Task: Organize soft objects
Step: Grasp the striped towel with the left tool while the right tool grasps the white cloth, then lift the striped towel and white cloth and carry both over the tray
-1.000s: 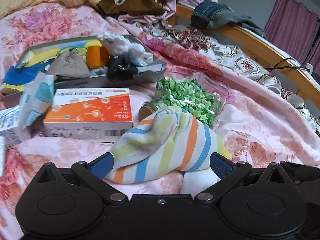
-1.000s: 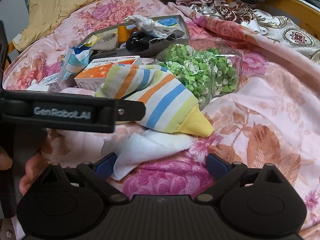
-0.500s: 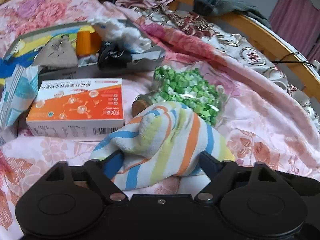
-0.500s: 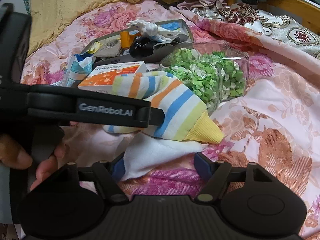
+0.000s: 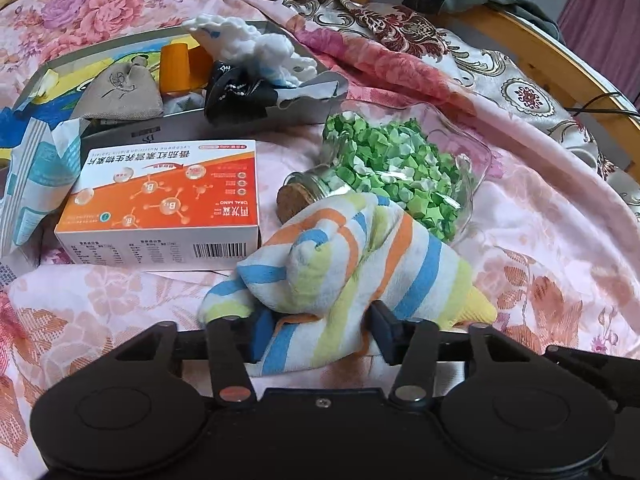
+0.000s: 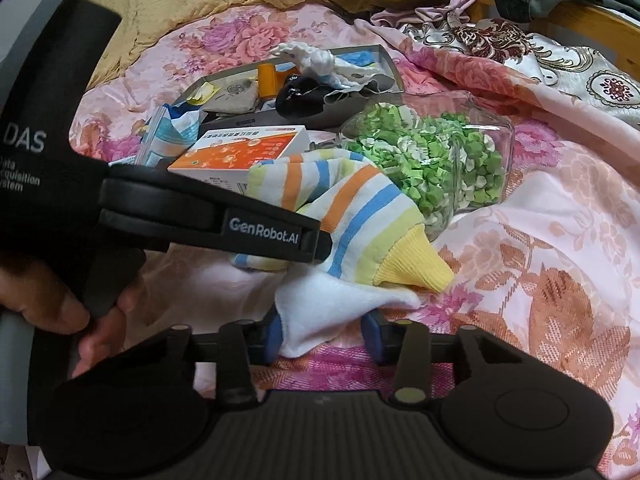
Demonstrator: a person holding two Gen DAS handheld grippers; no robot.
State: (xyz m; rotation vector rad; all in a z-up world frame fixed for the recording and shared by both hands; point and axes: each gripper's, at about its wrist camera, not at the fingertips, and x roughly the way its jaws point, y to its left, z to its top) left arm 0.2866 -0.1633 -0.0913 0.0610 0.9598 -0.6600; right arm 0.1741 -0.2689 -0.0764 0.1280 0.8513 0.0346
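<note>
The left gripper (image 5: 318,330), marked "GenRobot.AI", has just closed onto the striped sock (image 5: 352,256). The right gripper (image 6: 322,334) has just closed on the white sock (image 6: 336,308). The orange box (image 5: 168,196) reads "ORAL MINO".

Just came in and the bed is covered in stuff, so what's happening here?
A person is sorting soft things on a pink floral bedspread, a handheld gripper in each hand. The left gripper has just been closing on a rolled sock with orange, blue and yellow stripes, its pads pressing the fabric. The right gripper has just been closing on the sock's white toe end. Behind lie an orange and white medicine box and a glass jar of green paper stars.
</note>
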